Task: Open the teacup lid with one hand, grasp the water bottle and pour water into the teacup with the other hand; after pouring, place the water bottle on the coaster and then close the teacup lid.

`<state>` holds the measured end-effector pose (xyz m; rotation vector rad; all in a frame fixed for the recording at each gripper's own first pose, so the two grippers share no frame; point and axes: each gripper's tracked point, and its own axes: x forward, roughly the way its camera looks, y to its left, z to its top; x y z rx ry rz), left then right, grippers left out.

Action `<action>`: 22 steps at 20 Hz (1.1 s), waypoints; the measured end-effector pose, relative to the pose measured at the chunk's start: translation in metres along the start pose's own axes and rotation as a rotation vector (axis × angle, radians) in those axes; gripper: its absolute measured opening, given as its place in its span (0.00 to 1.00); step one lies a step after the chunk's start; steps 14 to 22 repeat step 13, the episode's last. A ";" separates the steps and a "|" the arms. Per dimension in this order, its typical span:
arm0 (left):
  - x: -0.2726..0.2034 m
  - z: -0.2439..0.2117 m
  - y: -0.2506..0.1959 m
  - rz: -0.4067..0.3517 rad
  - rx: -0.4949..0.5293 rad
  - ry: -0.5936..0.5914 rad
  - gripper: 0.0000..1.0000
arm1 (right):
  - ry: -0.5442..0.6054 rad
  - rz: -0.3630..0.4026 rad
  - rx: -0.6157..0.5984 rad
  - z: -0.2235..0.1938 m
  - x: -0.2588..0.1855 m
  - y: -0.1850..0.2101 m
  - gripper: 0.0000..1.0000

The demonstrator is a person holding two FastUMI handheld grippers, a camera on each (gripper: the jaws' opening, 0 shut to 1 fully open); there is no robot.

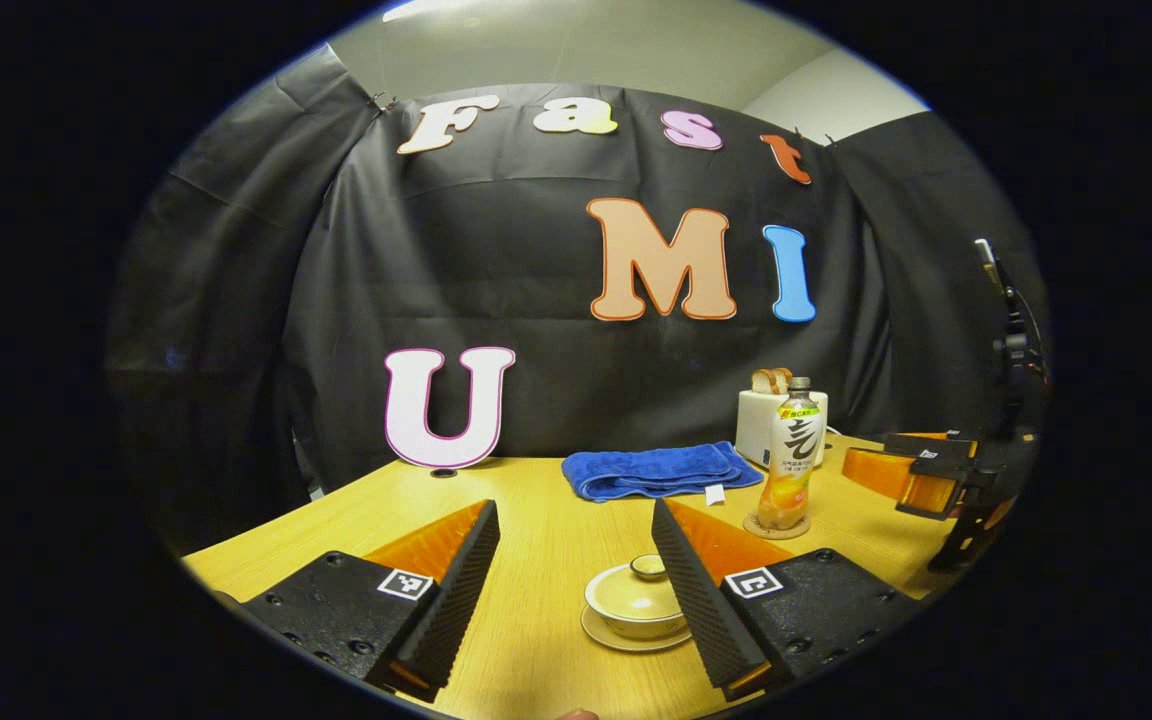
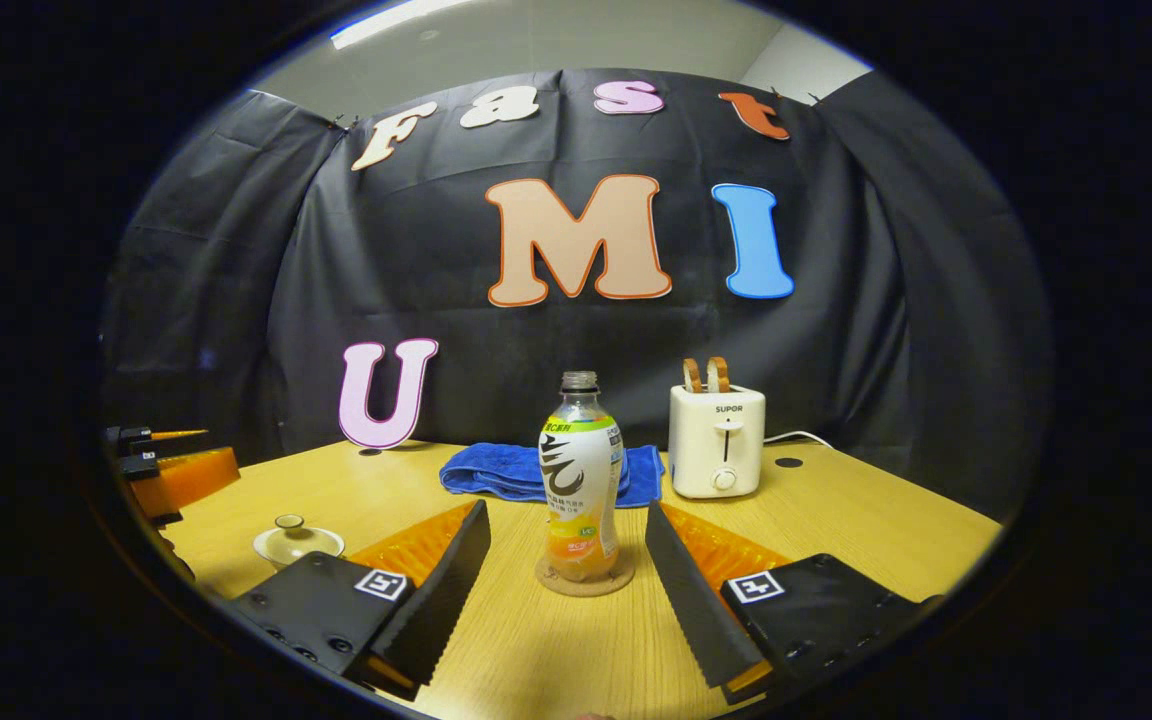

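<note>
A pale wooden counter (image 2: pixel 836 520) runs up to the black cloth wall of the booth. In the left gripper view the left tool (image 1: pixel 576 560) is released, fingers spread wide, nothing between them but air. Just ahead, toward 1 o'clock, sits the teacup (image 1: pixel 636 605) on its saucer, lid (image 1: pixel 648 567) on, knob pointing straight up. In the right gripper view the right tool (image 2: pixel 566 570) is likewise released and empty. At 12 o'clock, just beyond its fingertips, the water bottle (image 2: pixel 581 480) stands upright on the coaster (image 2: pixel 584 580), long axis vertical, uncapped neck up. Behind lie a blue towel (image 2: pixel 496 468) and a white toaster (image 2: pixel 716 440).
</note>
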<state>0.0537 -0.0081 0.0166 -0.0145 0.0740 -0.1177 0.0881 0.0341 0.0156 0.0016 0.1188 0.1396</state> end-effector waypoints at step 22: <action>-0.016 -0.007 0.000 0.030 0.004 -0.006 0.90 | -0.053 -0.068 -0.057 0.002 -0.057 -0.014 0.94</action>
